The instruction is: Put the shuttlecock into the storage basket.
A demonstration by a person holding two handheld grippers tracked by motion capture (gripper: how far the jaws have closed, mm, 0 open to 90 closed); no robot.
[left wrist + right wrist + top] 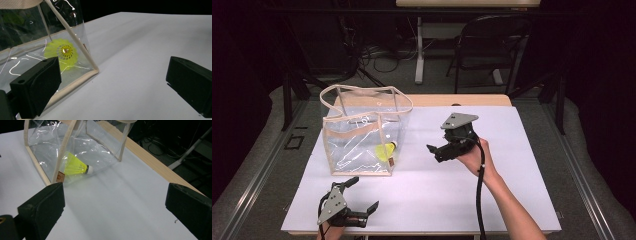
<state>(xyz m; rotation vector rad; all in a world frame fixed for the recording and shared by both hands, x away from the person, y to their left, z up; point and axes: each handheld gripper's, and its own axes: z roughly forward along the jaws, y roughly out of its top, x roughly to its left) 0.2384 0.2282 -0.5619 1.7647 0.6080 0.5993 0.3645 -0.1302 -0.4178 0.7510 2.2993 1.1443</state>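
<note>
Nearest me, the left gripper (357,197) sat spread and empty; the right gripper (437,150) hung wide too. Inside the clear bag (362,132), at its near right corner, lay the yellow shuttlecock (385,151), probably featherlight and crushable, best pinched by its cork.

Black left gripper (360,194), black right gripper (432,150): blocky jaws, grey three-cornered top plates, trailing black cables; forearms unsleeved.

Your left hand (331,233) is cut off by the high view's bottom edge; glare on the bag (362,131) blurs the shuttlecock (386,151).
</note>
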